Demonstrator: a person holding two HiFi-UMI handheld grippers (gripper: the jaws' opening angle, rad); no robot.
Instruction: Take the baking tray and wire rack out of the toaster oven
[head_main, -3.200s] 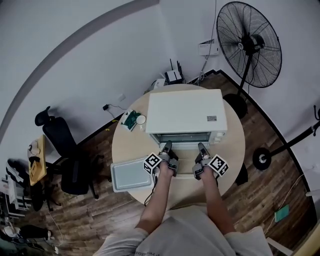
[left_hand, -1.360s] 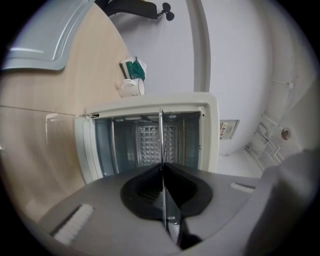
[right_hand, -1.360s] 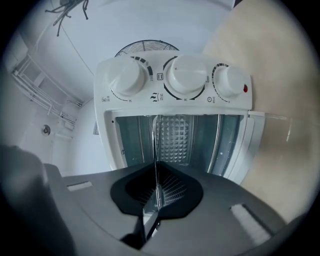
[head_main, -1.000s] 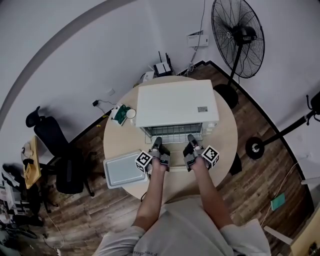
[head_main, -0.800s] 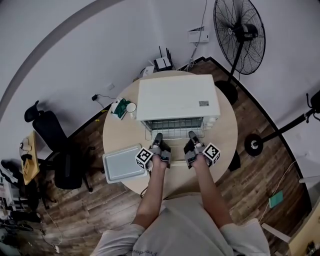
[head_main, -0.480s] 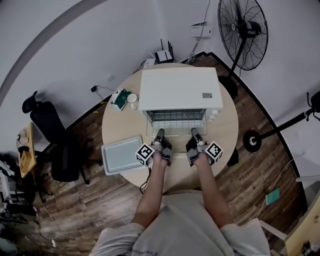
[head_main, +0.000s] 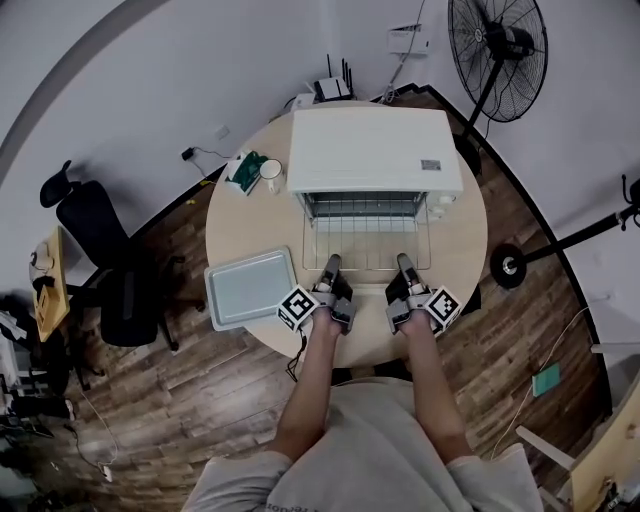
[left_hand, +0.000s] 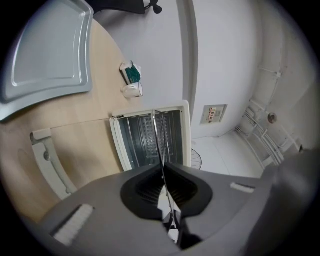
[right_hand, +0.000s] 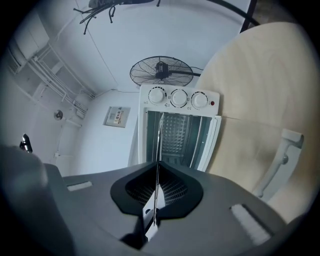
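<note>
Office, swivel chair (head_main: 98, 243), router (head_main: 333, 89), standing fan (head_main: 498, 57)

On table (head_main: 240, 215): wire rack (head_main: 367, 240) before toaster oven (head_main: 375, 150); baking tray (head_main: 250, 288) left of rack.

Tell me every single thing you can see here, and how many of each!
table: one, light wood, round, middle of the room
toaster oven: one, white, back of the table, front open
wire rack: one, silvery, sticking out of the toaster oven's open front
baking tray: one, grey, on the table's left side
mug: one, white, left of the toaster oven
small box: one, green and white, beside the mug
fan: one, black, on the floor at the back right
office chair: one, black, on the floor left of the table
router: one, white with black aerials, by the back wall
left hand-held gripper: one, grey, shut on the wire rack's front edge
right hand-held gripper: one, grey, shut on the same edge
</note>
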